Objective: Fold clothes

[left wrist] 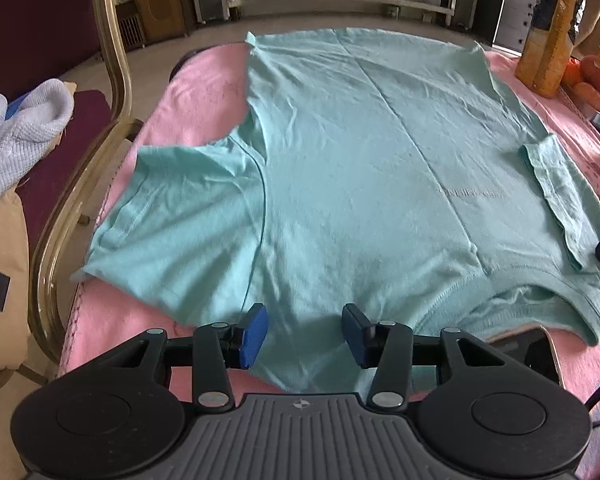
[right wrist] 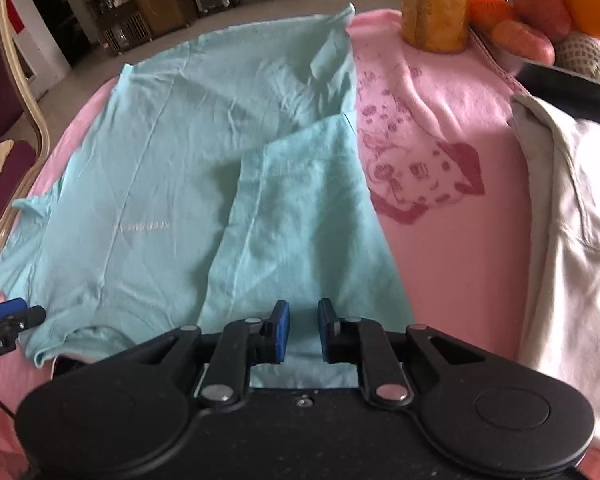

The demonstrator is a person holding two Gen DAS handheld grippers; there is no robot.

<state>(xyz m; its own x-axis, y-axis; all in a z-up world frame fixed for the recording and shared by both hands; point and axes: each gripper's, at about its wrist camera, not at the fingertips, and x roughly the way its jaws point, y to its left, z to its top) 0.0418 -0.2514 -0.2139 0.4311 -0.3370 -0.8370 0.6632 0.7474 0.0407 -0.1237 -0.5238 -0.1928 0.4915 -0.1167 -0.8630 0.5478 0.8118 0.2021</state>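
Lying flat on the pink-blanketed desk (left wrist: 204,80), the mint-green cotton T-shirt (left wrist: 360,168) is shown mid-fold. Its folded-over side is pinched by the right gripper (right wrist: 303,330); the left gripper (left wrist: 304,334) is spread over the shoulder, which probably must be grasped next.

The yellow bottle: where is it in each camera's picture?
Left wrist view: yellow bottle at the top right corner, beside the orange fruit.
Right wrist view: yellow bottle at top, right of centre.
Shared landmark: the turquoise T-shirt on the pink blanket.
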